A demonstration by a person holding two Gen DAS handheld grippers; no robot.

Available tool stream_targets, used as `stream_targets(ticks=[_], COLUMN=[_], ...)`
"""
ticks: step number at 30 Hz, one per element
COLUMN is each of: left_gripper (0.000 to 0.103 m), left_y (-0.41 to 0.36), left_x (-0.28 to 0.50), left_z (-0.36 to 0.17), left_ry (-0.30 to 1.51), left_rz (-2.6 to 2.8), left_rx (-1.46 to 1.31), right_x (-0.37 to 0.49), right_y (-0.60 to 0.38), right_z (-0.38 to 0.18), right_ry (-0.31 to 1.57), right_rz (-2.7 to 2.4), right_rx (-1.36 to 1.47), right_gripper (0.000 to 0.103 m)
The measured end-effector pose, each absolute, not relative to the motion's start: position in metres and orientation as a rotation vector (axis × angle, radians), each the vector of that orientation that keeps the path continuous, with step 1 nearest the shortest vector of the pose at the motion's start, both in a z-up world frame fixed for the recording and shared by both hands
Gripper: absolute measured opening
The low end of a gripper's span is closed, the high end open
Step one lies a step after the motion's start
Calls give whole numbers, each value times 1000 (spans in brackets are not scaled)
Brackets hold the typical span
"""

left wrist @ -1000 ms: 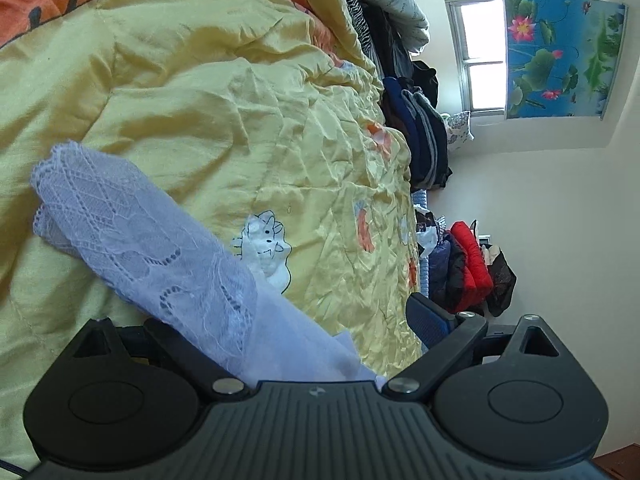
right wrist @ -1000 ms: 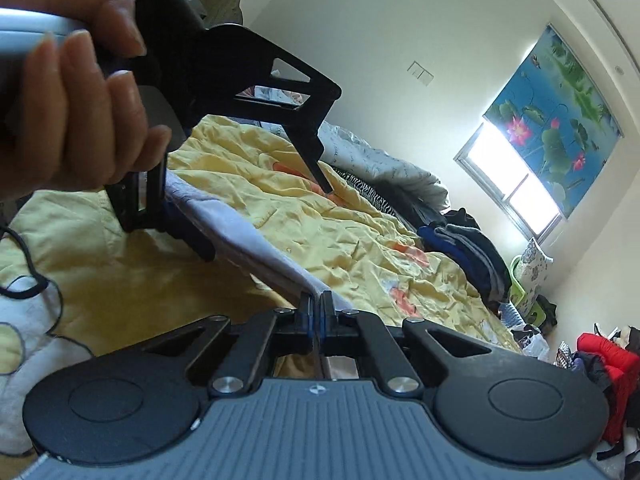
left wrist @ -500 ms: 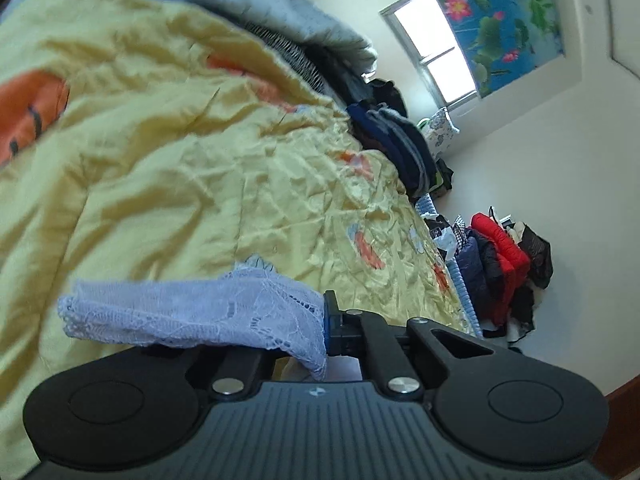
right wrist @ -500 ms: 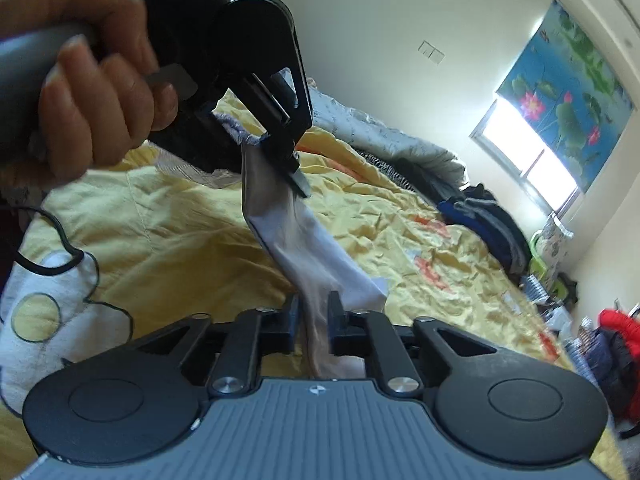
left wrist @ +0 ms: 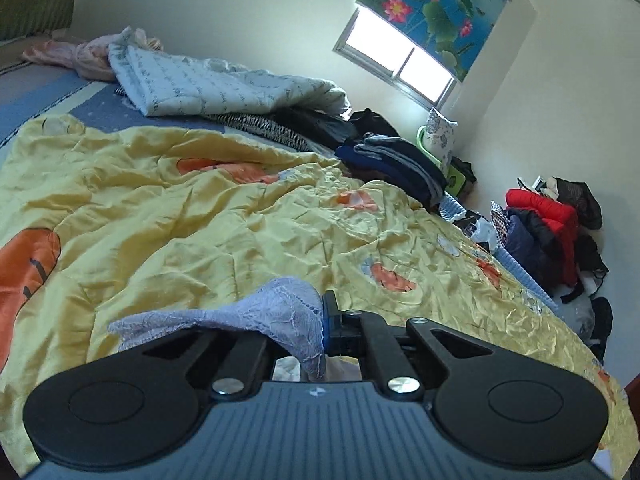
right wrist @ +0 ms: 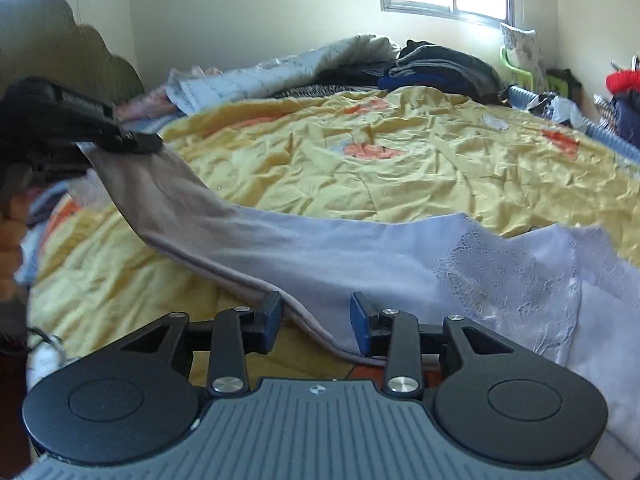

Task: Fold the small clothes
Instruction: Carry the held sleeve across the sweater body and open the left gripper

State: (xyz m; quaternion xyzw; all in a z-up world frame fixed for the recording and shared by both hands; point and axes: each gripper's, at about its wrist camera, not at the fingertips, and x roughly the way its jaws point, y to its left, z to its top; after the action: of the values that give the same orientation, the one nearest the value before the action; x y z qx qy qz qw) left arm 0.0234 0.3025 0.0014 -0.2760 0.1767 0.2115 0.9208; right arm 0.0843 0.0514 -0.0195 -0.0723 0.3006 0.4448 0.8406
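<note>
A small pale lilac garment with lace trim (right wrist: 360, 252) stretches over the yellow quilt (right wrist: 400, 168). My left gripper (left wrist: 320, 332) is shut on its lace end (left wrist: 280, 316), which drapes over the left finger. In the right wrist view the left gripper (right wrist: 136, 142) holds the garment's far corner at upper left. My right gripper (right wrist: 316, 324) is open, its blue-padded fingers (right wrist: 362, 328) either side of the garment's near hem, which lies loosely between them.
A folded white quilt (left wrist: 224, 84) and a pile of dark clothes (left wrist: 392, 160) lie at the bed's far side. Red and dark jackets (left wrist: 544, 216) are heaped on the floor at right. A window (left wrist: 400, 60) is beyond.
My right gripper has opened and let go of the garment's hem. My left gripper has swung level, still holding the lace end, and the garment now hangs lower over the quilt.
</note>
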Motion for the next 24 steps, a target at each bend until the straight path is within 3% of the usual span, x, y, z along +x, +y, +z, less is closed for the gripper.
stream_targets(ticks=[9, 15, 24], left_gripper=[5, 5, 5], left_y=[220, 165, 106], left_x=[39, 55, 86], left_z=[48, 50, 55], left_ry=[296, 312, 324], left_rz=[228, 81, -56], left_rx=[-338, -303, -291], right_x=[110, 118, 130], right_y=[-8, -45, -82], right_z=[18, 28, 19], right_ry=[583, 577, 579], right_rz=[851, 893, 857], right_rx=[142, 374, 494], right_gripper=[43, 46, 48])
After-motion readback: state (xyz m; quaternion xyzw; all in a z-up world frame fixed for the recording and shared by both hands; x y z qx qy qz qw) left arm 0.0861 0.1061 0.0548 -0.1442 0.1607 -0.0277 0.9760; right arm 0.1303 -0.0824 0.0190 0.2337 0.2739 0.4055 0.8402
